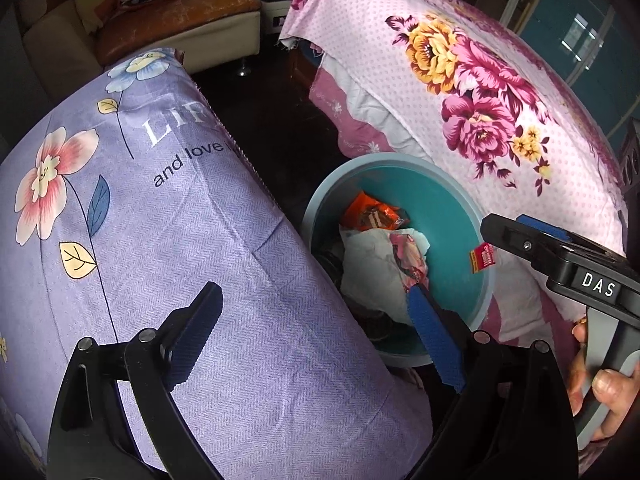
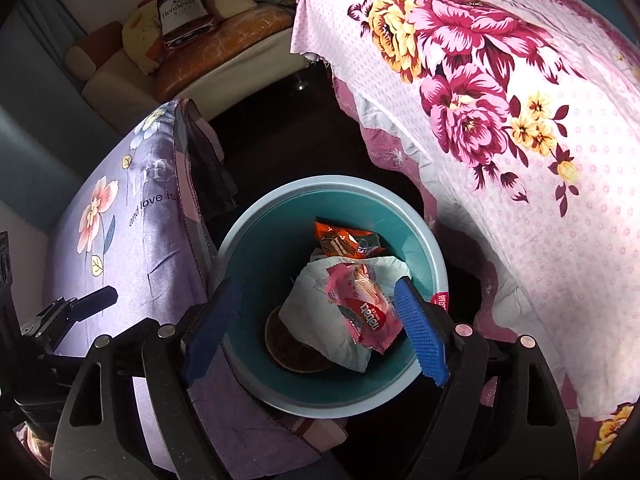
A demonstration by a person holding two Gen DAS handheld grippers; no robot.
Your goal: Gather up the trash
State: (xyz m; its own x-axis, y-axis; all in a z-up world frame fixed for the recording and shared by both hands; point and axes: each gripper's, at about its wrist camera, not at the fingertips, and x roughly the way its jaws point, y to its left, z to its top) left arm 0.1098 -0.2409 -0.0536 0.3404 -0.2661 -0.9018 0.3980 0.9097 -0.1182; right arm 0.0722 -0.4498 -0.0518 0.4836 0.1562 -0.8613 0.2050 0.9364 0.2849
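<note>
Both my fisheye views bent hard at the edges, corners falling to black. Daylight struck the pink floral cloth (image 2: 520, 140) almost to glare on the right, and a bright patch washed out the purple cover (image 2: 132, 248). The floor (image 1: 280, 120) between stayed deep in shadow. Focus was sharp throughout.
</note>
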